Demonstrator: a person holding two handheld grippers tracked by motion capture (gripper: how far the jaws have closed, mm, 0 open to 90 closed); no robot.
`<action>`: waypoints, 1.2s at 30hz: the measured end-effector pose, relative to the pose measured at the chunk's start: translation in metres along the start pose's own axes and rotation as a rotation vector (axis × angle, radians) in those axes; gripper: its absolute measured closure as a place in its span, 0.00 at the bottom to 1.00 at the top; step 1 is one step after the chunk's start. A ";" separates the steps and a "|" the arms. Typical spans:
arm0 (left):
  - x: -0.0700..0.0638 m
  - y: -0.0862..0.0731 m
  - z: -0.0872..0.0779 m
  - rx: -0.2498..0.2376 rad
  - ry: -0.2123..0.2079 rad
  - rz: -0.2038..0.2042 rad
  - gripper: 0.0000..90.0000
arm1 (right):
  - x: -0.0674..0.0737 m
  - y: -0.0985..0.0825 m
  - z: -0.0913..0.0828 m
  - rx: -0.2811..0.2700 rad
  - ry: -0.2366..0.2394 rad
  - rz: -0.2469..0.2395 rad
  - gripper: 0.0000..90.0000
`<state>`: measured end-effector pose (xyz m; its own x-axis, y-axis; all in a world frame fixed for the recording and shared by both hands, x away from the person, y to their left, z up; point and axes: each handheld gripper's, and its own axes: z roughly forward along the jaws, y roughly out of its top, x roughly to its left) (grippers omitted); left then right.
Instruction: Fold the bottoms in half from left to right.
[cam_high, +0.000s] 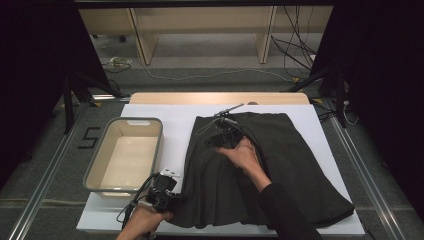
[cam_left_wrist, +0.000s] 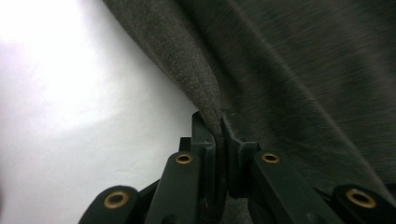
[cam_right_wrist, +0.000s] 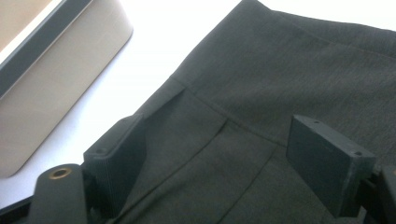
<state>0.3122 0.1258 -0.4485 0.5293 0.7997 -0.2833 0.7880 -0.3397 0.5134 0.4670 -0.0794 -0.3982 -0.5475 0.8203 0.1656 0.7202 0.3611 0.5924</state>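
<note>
The left gripper (cam_left_wrist: 219, 135) has its jaws clamped on the skirt's (cam_high: 250, 170) hem edge, a thin fold of dark cloth pinched between the pads, at the near left corner of the skirt close to the front edge of the white board (cam_high: 165, 112). The right gripper (cam_right_wrist: 229, 154) stands with jaws wide apart over the waistband, near the board's far side, cloth under them but not pinched. The skirt lies flat across the middle and right of the board; a bin (cam_high: 97, 167) sits at the left edge. This looks like the start of a fold: next, the right jaws need to close on the waistband before both lift together.
</note>
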 end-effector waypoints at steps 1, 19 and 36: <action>-0.002 0.002 -0.002 -0.012 -0.014 0.008 0.93 | 0.000 0.001 0.000 0.002 -0.004 -0.003 0.23; -0.048 0.035 -0.022 -0.119 -0.130 0.085 0.93 | 0.012 0.019 0.007 0.033 -0.034 -0.027 0.24; -0.070 0.051 -0.030 -0.154 -0.187 0.127 0.93 | 0.013 0.029 0.016 0.081 -0.043 -0.022 0.27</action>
<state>0.3058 0.0673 -0.3782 0.6810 0.6452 -0.3464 0.6623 -0.3407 0.6673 0.4877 -0.0512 -0.3915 -0.5459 0.8294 0.1186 0.7414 0.4123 0.5296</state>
